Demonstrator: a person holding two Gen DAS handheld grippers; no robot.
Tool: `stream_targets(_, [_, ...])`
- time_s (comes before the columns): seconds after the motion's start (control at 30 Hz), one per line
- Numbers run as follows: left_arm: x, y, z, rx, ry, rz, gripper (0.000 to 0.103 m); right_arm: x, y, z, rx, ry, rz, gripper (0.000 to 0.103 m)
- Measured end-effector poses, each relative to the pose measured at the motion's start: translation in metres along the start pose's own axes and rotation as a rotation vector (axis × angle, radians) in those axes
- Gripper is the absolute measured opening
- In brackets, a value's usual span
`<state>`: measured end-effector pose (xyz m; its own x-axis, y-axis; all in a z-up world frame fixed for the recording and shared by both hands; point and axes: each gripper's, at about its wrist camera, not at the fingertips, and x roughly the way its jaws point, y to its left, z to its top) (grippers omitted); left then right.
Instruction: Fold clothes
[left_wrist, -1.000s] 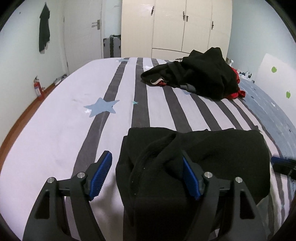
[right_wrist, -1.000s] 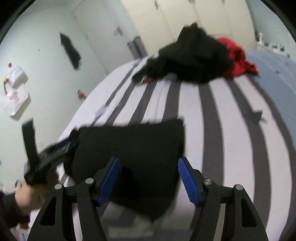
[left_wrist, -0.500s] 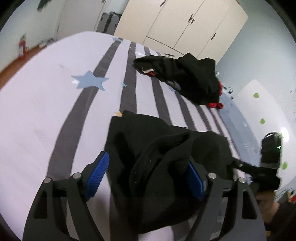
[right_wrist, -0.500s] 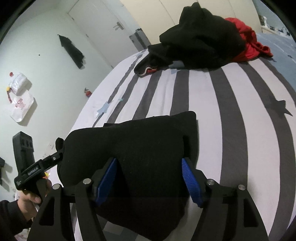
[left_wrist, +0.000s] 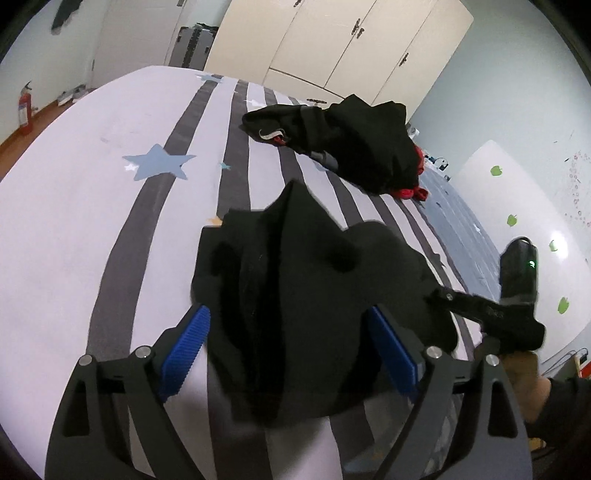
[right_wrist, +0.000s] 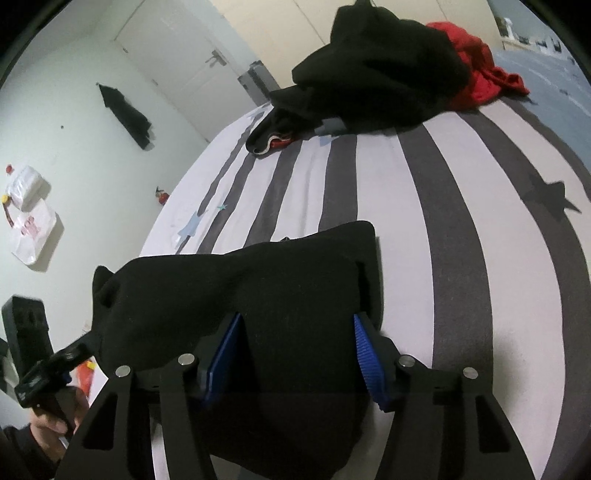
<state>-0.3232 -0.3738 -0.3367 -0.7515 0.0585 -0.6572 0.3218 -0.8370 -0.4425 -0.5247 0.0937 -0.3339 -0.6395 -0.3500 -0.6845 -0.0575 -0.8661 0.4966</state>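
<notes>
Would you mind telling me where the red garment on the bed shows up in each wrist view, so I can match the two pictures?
Left wrist view: the red garment only peeks out right of centre, at the lower right edge of the black clothes pile.
Right wrist view: the red garment lies at the top right, beside the same pile.
Shared landmark: the black clothes pile on the striped bed.

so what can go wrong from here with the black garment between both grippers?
1. The left gripper and right gripper both look open around the black garment, so a lift may slip.
2. In the left view the cloth is bunched in ridges, so creases could get locked into the fold.
3. The clothes pile lies farther up the bed; a forward fold could crowd it.
</notes>
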Motion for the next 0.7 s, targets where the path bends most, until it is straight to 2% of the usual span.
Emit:
stream_targets(0.1, [0.013, 0.003, 0.015, -0.027, -0.015, 0.002, 0.081, -0.001, 0.000, 0.000, 0.001, -0.005, -0.006, 0.053])
stream_targets(0.13, [0.019, 0.002, 0.018, -0.018, -0.004, -0.002, 0.067, -0.001, 0.000, 0.000, 0.004, -0.007, -0.009, 0.053])
stream_targets(0.17, [0.026, -0.002, 0.020, 0.010, 0.015, -0.003, 0.047, -0.002, 0.000, 0.000, 0.006, -0.009, -0.011, 0.052])
stream_targets(0.27, [0.039, -0.013, 0.028, 0.066, 0.028, 0.011, 0.030, -0.002, -0.001, 0.002, 0.017, -0.018, -0.024, 0.050])
stream_targets(0.33, [0.043, -0.016, 0.037, 0.074, 0.013, 0.041, 0.026, -0.003, 0.002, 0.006, 0.011, -0.035, -0.046, 0.048])
stream_targets(0.53, [0.068, -0.019, 0.054, 0.111, -0.001, 0.160, 0.025, 0.004, 0.011, 0.024, -0.054, -0.075, -0.123, 0.046])
stream_targets(0.7, [0.094, -0.001, 0.050, 0.038, 0.059, 0.222, 0.028, 0.020, 0.011, 0.028, -0.102, -0.076, -0.155, 0.047])
